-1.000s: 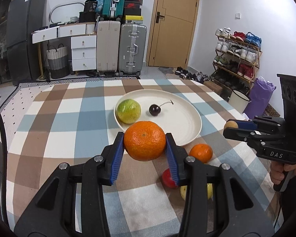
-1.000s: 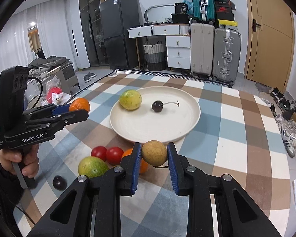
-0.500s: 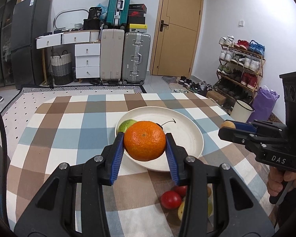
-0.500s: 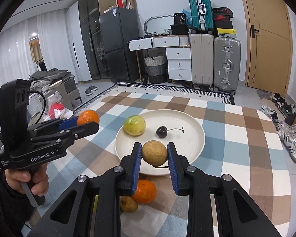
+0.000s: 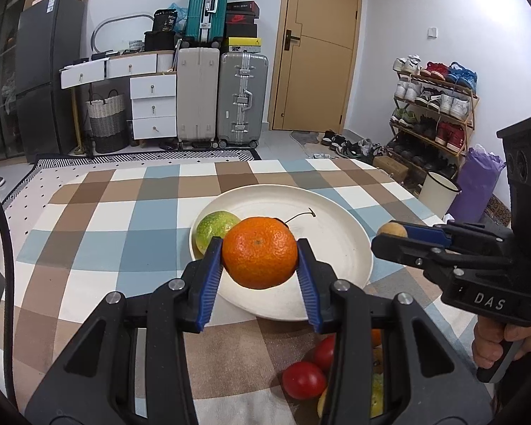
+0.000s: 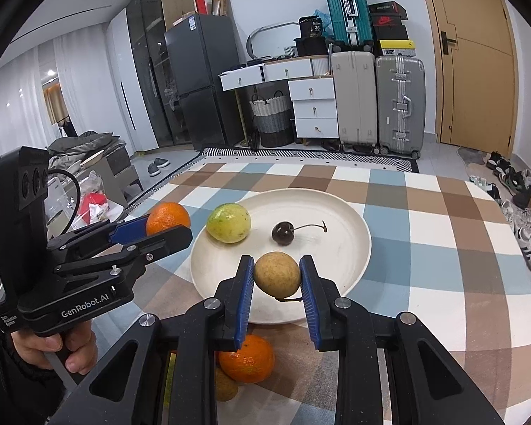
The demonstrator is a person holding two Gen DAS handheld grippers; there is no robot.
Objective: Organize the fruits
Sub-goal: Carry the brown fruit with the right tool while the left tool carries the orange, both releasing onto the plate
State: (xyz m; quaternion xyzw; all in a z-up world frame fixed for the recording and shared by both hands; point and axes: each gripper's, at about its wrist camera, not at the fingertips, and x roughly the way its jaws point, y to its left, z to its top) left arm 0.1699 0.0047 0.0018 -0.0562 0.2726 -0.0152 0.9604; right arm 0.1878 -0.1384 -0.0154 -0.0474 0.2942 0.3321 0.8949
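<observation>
The left claw [image 5: 260, 260] is clamped on an orange [image 5: 259, 252] at frame centre, over the plate [image 5: 340, 241]. The right claw [image 6: 277, 279] grips a tan fruit [image 6: 277, 274], possibly a longan, above the plate's near rim. Tomatoes [image 5: 303, 379] lie lower right on the tabletop [image 5: 88, 248].

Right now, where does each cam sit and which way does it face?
Left wrist: on the left claw, looking forward and down over its orange to the plate; right claw and a hand at right.
Right wrist: on the right claw, gripping a tan fruit, same heading; left claw at left.
Shared: plate, green fruit, cherry, suitcases.
</observation>
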